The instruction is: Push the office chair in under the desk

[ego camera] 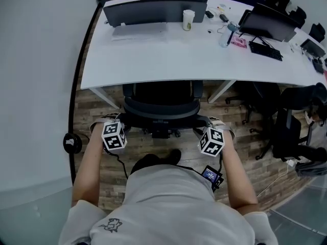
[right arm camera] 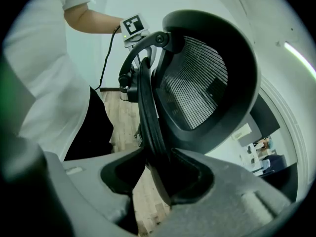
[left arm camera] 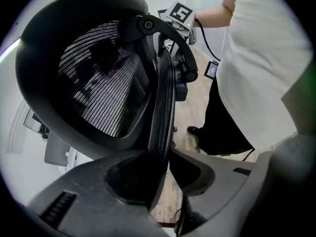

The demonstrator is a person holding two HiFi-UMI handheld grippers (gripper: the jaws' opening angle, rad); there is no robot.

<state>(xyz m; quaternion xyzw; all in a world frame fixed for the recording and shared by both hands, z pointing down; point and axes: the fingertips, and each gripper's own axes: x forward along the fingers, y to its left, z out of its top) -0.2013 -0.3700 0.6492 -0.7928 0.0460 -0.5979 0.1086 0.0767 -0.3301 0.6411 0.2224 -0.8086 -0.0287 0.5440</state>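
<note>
A black office chair with a mesh backrest (ego camera: 161,108) stands at the white desk (ego camera: 153,55), its seat partly under the desk's front edge. My left gripper (ego camera: 118,121) is at the backrest's left edge and my right gripper (ego camera: 203,125) at its right edge. In the left gripper view the backrest's rim (left arm camera: 163,107) runs down between the jaws of the left gripper (left arm camera: 165,167), which are shut on it. In the right gripper view the rim (right arm camera: 148,117) is wedged between the jaws of the right gripper (right arm camera: 158,174) in the same way.
White desk legs (ego camera: 218,92) flank the chair. On the desk are a monitor (ego camera: 153,9), a keyboard (ego camera: 139,30), a cup (ego camera: 188,19) and a second monitor (ego camera: 268,22). Another black chair (ego camera: 288,131) stands at the right. A curved grey wall (ego camera: 36,86) borders the left.
</note>
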